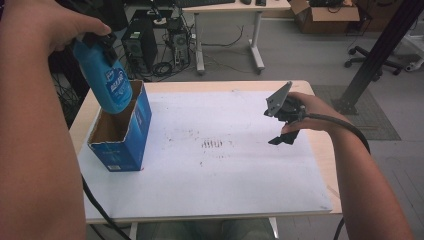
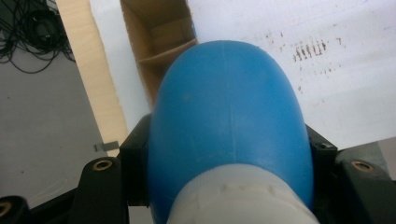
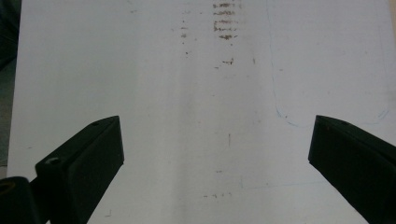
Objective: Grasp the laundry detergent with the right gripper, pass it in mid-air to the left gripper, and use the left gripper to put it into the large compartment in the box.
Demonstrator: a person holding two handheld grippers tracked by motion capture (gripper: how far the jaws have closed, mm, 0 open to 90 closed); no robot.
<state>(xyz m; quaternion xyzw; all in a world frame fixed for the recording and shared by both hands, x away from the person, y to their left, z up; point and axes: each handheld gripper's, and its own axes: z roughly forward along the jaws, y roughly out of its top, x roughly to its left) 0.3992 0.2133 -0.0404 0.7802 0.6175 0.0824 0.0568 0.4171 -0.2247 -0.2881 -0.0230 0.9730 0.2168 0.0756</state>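
A blue plastic bottle (image 1: 109, 80) with a white neck hangs tilted, base down, above the open top of a blue cardboard box (image 1: 125, 135). My left gripper (image 1: 99, 44) is shut on the bottle near its neck. In the left gripper view the bottle (image 2: 229, 112) bulges between my black jaws, with the box's brown inside (image 2: 161, 42) beyond it. My right gripper (image 1: 283, 136) hovers over the right part of the white sheet (image 1: 225, 170). Its jaws stand wide open with nothing between them, as the right gripper view (image 3: 215, 154) shows.
The box stands at the left edge of the wooden table (image 1: 320, 150). Brown smudges (image 1: 212, 144) mark the middle of the sheet. Beyond the table are a computer tower (image 1: 137, 42), a white desk (image 1: 255, 30), and a black post (image 1: 380, 55).
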